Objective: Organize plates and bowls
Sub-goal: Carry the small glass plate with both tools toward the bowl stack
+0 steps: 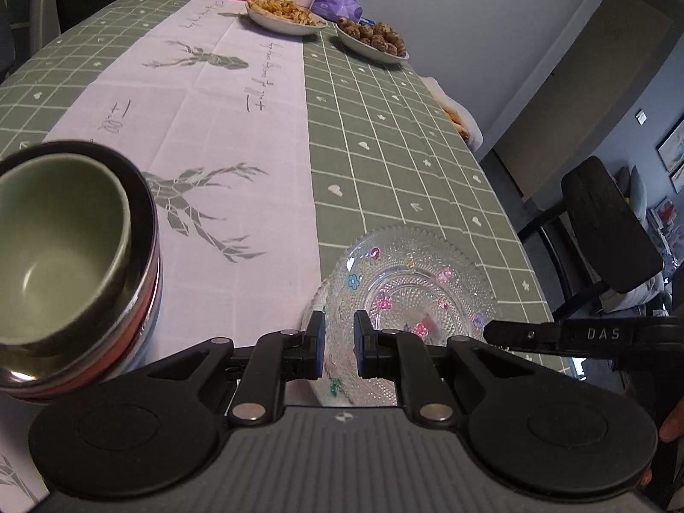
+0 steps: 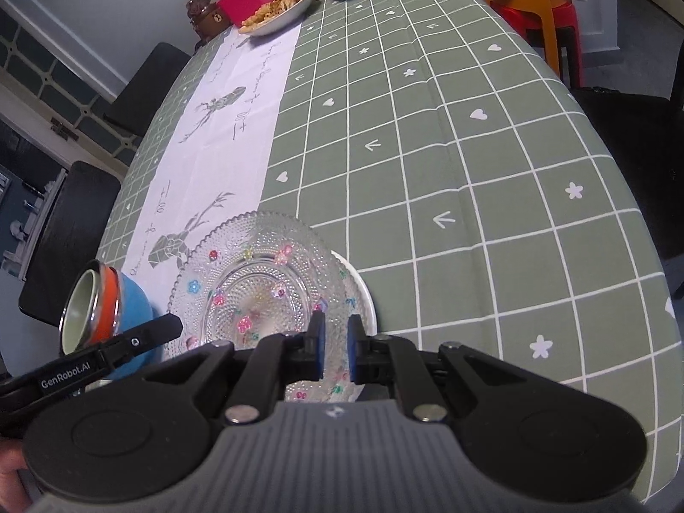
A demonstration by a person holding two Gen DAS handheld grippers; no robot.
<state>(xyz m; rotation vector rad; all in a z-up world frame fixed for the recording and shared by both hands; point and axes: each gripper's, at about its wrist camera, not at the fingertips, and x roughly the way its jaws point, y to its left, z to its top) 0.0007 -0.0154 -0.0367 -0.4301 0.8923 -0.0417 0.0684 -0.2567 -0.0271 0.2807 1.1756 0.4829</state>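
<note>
Just tablecloth point(image 2: 470, 149) — open past plate point(image 2: 256, 282)

The right gripper's black finger point(image 1: 555, 335), reaching in at the right edge of the left wrist view, carries the raised letters "DAS". The left gripper's finger point(image 2: 85, 363), seen in the right wrist view, bears a white-lettered label reading "GenRobot.AI". The white runner point(image 1: 213, 98) down the middle of the green checked tablecloth point(image 1: 384, 137) has lines of dark cursive handwriting beside the printed deer (too small and curled to make out, though one line seems to begin with "full of"), and the jar labels at the far end of the table cannot be read.
</note>
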